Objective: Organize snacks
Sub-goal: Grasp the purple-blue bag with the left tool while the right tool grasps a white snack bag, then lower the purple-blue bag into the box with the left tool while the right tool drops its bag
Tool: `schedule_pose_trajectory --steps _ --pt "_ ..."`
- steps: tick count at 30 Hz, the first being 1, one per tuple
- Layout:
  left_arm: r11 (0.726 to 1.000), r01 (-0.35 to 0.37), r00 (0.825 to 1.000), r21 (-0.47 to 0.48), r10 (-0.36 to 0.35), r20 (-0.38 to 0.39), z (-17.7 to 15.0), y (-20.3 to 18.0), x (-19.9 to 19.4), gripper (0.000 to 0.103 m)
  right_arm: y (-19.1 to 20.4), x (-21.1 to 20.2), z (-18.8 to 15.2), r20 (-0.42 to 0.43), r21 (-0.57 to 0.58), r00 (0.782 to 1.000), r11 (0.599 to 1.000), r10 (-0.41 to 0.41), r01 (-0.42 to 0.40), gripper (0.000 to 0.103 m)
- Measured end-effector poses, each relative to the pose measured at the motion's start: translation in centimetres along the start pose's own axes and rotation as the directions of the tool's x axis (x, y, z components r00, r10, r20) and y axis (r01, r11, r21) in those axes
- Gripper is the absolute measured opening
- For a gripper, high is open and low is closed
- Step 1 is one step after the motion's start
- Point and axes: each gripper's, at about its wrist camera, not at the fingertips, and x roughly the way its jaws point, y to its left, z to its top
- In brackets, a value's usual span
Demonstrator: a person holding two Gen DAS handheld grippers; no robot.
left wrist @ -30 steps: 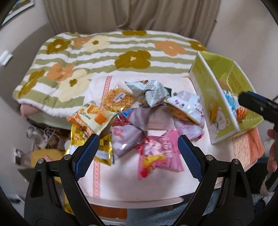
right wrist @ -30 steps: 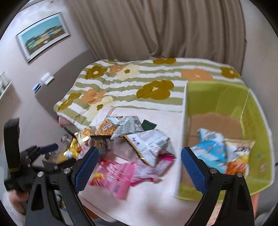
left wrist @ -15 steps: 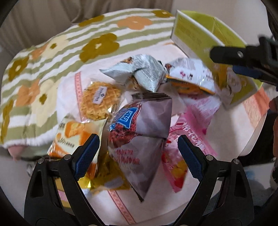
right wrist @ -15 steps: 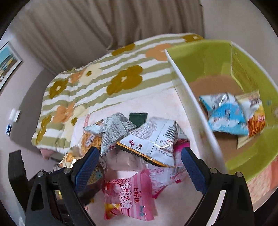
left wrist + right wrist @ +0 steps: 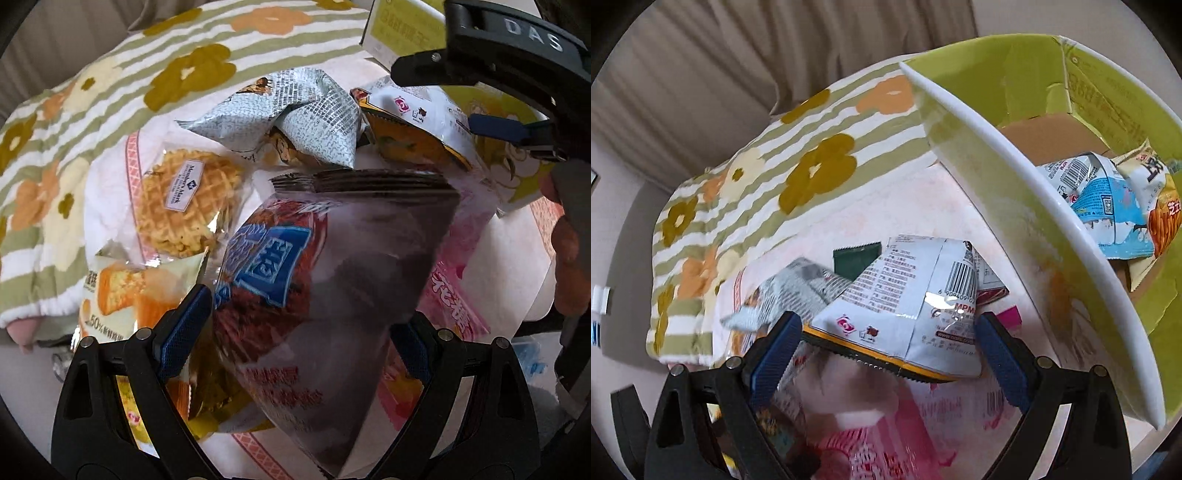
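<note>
A heap of snack packets lies on a pink cloth. My left gripper (image 5: 295, 325) is open, its fingers either side of a dark red packet with a blue label (image 5: 325, 280). Beside it lie a waffle packet (image 5: 188, 199), an orange cake packet (image 5: 129, 291), a grey printed packet (image 5: 295, 118) and a pink packet (image 5: 450, 291). My right gripper (image 5: 886, 354) is open, its fingers either side of a white packet with a barcode (image 5: 916, 306). The yellow-green box (image 5: 1034, 155) at right holds a blue packet (image 5: 1108, 206) and an orange packet (image 5: 1163, 218).
A striped flower blanket (image 5: 757, 177) lies behind the cloth. Curtains hang at the back. The right gripper's black body (image 5: 509, 55) crosses the top right of the left wrist view, close above the white packet (image 5: 424, 118). A small dark green packet (image 5: 855, 258) lies behind the heap.
Both grippers have come down much closer to the heap. The left one now straddles the dark red packet, the right one the white barcode packet. Both stay open.
</note>
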Motion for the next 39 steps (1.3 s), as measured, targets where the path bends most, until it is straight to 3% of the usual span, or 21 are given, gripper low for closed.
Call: schedule_pose_trajectory --steps 5,11,20,23,30,39 --pt "1.000 0.011 1.000 0.021 -0.011 -0.005 0.4 -0.2 0.1 0.078 -0.2 0.0 0.6 0.024 0.018 0.999 1.000 -0.026 0.026 0.094" --pt "0.999 0.022 1.000 0.028 -0.022 -0.003 0.4 -0.6 -0.4 0.065 -0.3 1.4 1.6 -0.006 0.047 0.998 0.997 -0.057 0.057 0.094" --pt "0.998 0.042 0.999 -0.047 -0.040 0.035 0.7 0.9 -2.4 0.063 -0.9 4.2 2.6 -0.082 0.080 0.994 0.994 -0.065 0.072 0.093" --pt "0.997 0.038 0.998 -0.071 -0.035 0.045 0.7 1.4 -3.1 0.063 -1.1 4.5 2.4 -0.092 0.087 0.994 0.994 -0.062 0.070 0.086" --pt "0.993 0.045 0.996 -0.105 -0.037 0.076 0.5 2.0 -4.5 0.063 -1.2 3.6 2.3 -0.081 0.060 0.996 0.997 -0.048 0.053 0.074" --pt "0.991 0.031 0.991 -0.132 -0.013 0.131 -0.6 2.1 -7.0 0.063 0.6 0.3 2.1 -0.011 0.017 1.000 1.000 0.012 -0.012 0.073"
